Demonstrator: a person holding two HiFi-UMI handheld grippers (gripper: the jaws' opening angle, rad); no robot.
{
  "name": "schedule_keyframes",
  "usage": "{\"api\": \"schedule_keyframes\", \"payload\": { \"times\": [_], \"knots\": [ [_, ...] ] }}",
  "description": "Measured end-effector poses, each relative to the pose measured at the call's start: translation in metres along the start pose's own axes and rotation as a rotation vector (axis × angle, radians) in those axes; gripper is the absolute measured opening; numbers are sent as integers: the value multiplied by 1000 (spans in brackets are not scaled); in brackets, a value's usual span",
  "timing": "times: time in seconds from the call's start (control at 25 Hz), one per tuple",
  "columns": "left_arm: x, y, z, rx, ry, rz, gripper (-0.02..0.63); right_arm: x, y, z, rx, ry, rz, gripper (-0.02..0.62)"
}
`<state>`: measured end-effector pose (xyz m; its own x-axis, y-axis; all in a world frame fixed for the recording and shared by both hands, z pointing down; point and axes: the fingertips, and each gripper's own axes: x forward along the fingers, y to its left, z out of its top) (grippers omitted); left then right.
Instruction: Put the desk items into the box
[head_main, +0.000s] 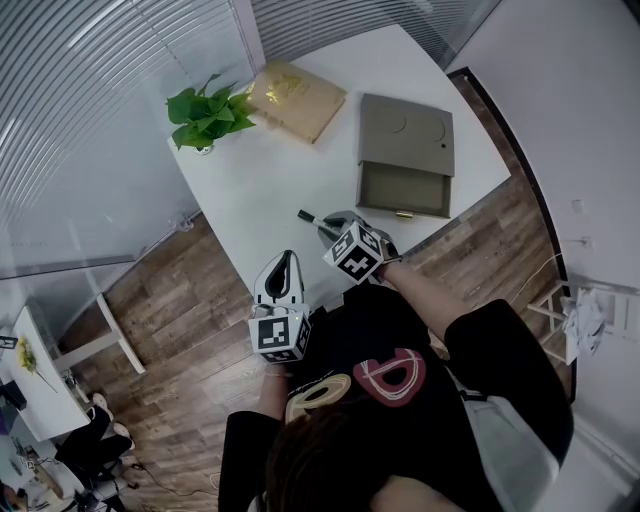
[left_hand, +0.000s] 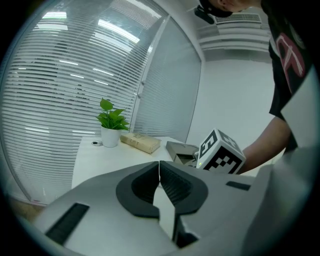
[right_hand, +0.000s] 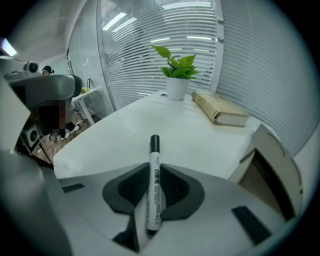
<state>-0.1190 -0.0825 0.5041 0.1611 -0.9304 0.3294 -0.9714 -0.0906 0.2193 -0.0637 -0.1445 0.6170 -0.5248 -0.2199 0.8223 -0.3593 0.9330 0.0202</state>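
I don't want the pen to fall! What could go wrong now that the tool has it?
1. The marker lies lengthwise in the right tool, so it might slide out when lifted.
2. It is close to the table's near edge, so a dropped marker could roll to the floor.
3. Its front end sticks out ahead and might bump the box.
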Motion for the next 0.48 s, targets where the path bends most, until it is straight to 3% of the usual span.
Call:
{"api": "schedule_keyframes", "payload": {
  "times": [0.16, 0.48],
  "knots": [
    [3, -3, -1, -33, 7, -2, 17, 1, 0, 1, -3, -1, 4, 74],
    [6, -9, -1, 4, 23, -17, 17, -10, 3, 14, -35, -61, -2, 72]
  ]
}}
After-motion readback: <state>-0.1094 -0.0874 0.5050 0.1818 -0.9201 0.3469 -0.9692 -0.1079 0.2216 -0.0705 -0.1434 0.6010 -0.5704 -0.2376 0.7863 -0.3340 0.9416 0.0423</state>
